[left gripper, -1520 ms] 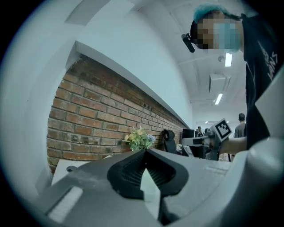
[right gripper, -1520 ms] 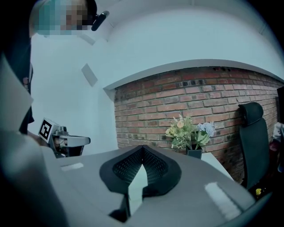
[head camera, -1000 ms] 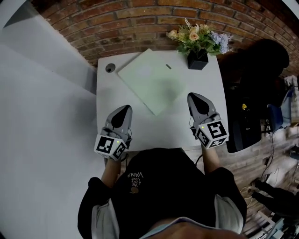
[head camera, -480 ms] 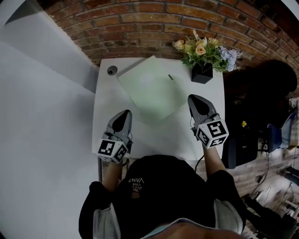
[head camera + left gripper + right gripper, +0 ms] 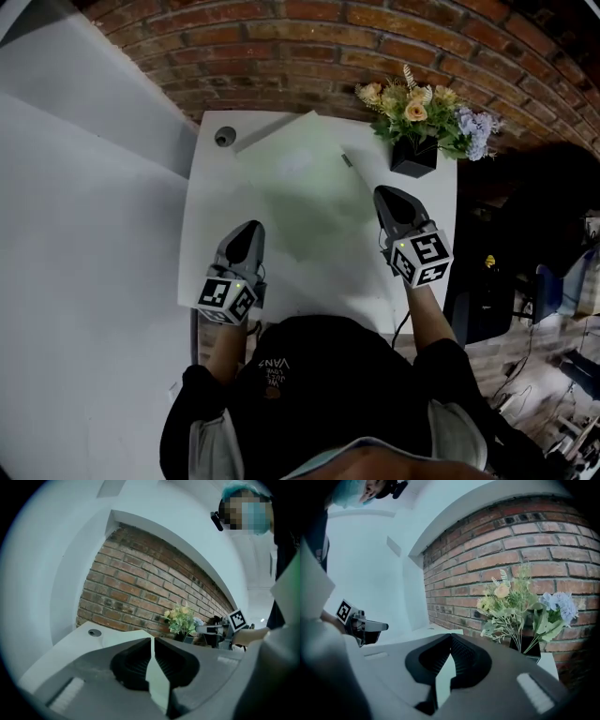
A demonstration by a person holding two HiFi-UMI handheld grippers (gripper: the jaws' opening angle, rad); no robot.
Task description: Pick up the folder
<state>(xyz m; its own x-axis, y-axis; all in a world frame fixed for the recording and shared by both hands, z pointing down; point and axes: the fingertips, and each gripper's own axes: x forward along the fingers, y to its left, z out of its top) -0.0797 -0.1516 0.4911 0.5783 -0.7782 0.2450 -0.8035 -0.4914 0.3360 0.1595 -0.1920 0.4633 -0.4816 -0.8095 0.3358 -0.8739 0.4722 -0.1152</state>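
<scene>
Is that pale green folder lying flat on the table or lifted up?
Flat. The folder rests on the white table; left hand-held gripper and right hand-held gripper are shut, empty.

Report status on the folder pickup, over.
Left gripper shut, empty; right gripper shut, empty. Folder flat on table, not gripped. Flowers at far corner, not blocking.

Your table (image 5: pixel 208 211) is smooth, matt white. The folder (image 5: pixel 300 187) looks smooth with a faint sheen; plastic or card, you can't tell. The wall (image 5: pixel 281 52) is rough brick. Your left tool (image 5: pixel 249 230) and right tool (image 5: pixel 388 194) are matt grey plastic with ribbed black pads (image 5: pixel 133 665).
</scene>
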